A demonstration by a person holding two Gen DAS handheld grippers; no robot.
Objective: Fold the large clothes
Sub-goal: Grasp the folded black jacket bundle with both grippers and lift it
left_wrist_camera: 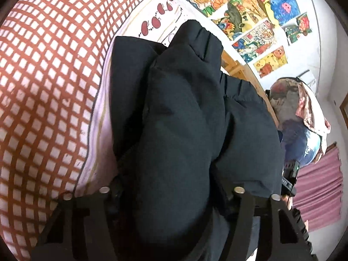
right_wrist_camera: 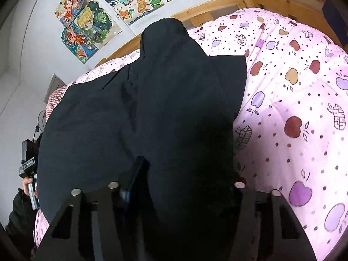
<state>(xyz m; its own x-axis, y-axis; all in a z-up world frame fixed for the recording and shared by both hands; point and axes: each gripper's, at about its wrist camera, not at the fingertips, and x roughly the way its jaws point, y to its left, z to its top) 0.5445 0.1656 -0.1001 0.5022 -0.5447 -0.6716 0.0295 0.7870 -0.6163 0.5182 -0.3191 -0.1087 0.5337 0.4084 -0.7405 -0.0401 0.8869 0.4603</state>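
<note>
Left wrist view: your left gripper (left_wrist_camera: pixel 174 198) is clamping a thick bunch of the dark jacket (left_wrist_camera: pixel 184 113), the padded cloth bulging up between both fingers (left_wrist_camera: pixel 104 215) and hiding their tips. The jacket is running forward from the jaws, with a gathered elastic cuff (left_wrist_camera: pixel 204 37) at its far end. It is lying over the pale edge of the apple-print quilt (left_wrist_camera: pixel 95 117), with the red checked sheet (left_wrist_camera: pixel 43 76) spreading to the left. Beyond the cuff, the wooden bed frame (left_wrist_camera: pixel 245 74) and the wall drawings (left_wrist_camera: pixel 250 13) are showing.

Right wrist view: your right gripper (right_wrist_camera: pixel 176 193) is gripping the jacket (right_wrist_camera: pixel 139 113) too (the cloth is filling the whole gap between the fingers, so the tips are not showing). A blue pad on the left finger (right_wrist_camera: pixel 132 178) is pressing against the fabric. From the jaws the jacket is spreading forward and leftward across the quilt (right_wrist_camera: pixel 293 100), a narrow part reaching up toward the bed frame (right_wrist_camera: pixel 208 8). At the left edge a hand (right_wrist_camera: pixel 28 184) is holding the other gripper's handle beside the jacket's edge.
</note>
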